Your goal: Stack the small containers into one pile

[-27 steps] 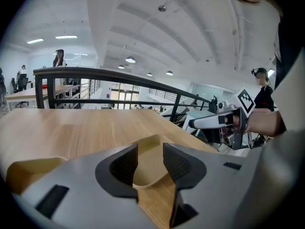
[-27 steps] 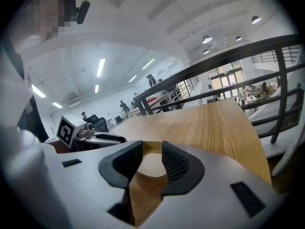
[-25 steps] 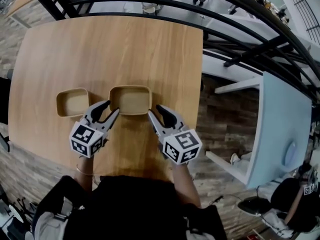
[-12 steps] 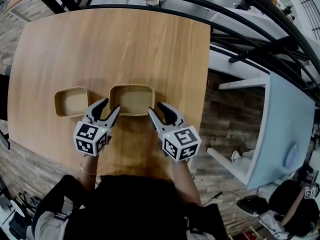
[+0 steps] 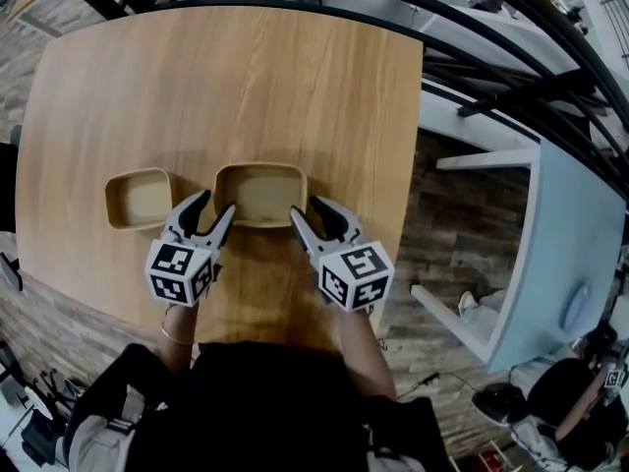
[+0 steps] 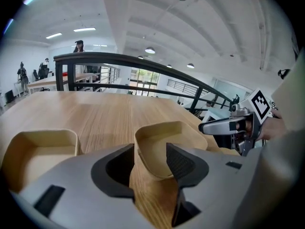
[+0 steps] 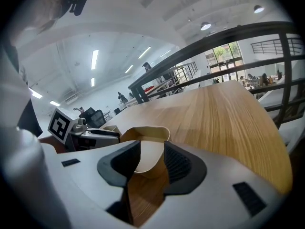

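- A light wooden counter (image 5: 246, 87) with rounded corners carries two open-topped containers. They stand side by side towards its near edge, each upright on the wood.
- The larger tan container (image 5: 258, 193), a rounded rectangle, stands about midway between the counter's left and right edges.
- The smaller tan container (image 5: 140, 198), of the same shape, lies just to its left. A strip of bare wood separates them, so they do not touch.
- The left gripper (image 5: 216, 203) is at the larger container's near-left corner. Its jaws are wide apart and opening, and they straddle the wall there, one pad inside the rim and one outside. Neither pad presses on it.
- The right gripper (image 5: 306, 207) is at the near-right corner of the same container. Its jaws are also opening, with the rounded corner between them, and they are not clamped on it.
- A black metal railing (image 5: 295, 6) curves along the counter's far side.
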The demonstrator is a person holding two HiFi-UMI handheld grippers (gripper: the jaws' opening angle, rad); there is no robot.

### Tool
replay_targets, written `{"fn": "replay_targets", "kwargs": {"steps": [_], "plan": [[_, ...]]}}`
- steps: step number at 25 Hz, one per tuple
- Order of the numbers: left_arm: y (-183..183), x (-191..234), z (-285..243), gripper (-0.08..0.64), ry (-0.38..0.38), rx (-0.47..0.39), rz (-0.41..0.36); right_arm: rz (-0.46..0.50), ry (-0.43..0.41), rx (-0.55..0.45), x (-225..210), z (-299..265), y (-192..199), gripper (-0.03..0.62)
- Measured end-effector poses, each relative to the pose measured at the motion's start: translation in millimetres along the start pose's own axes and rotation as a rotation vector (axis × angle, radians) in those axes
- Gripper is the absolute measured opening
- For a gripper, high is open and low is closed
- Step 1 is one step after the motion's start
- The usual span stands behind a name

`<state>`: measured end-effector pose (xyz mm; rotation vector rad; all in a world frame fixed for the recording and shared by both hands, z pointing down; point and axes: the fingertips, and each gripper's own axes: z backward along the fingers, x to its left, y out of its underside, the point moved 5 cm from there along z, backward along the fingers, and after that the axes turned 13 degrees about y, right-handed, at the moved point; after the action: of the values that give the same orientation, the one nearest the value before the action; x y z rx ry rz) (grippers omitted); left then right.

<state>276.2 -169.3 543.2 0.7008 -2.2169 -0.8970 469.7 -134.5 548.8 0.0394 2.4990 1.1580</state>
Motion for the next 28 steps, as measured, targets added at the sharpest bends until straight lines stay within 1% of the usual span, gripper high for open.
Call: {"fn": "replay_targets", "kwargs": {"steps": [2,7,11,13,15,18,22,26,28], "plan": [[5,3,-3,0.196,-0.003,0.014,0.018,0.003,0.000,0.010,-2,-4,3,0.143],[10,6,-12,0.196,0.029,0.020,0.059,0.008,0.003,0.034,-6,-13,7,0.144],[11,11,-16,0.196,0.029,0.025,0.049,0.027,0.004,0.051,-6,-17,10,0.144],[10,14,-18,0.196,0.029,0.024,0.047,0.006,-0.005,0.051,-5,-19,10,0.144],[10,14,-19,0.196,0.042,0.022,0.049,-0.012,-0.011,0.049,-2,-20,10,0.144],[9,8,-21,0.196,0.069,0.017,0.051,-0.008,0.005,0.050,-2,-17,10,0.146],[7,1,-24,0.195,0.084,0.033,0.014,-0.013,0.022,0.033,-4,-11,8,0.150],[5,1,-21,0.195,0.095,0.011,0.042,-0.013,0.030,0.017,0,-6,5,0.152],[2,-1,-18,0.195,0.094,0.009,0.033,-0.013,0.035,0.007,3,-2,3,0.152]]}}
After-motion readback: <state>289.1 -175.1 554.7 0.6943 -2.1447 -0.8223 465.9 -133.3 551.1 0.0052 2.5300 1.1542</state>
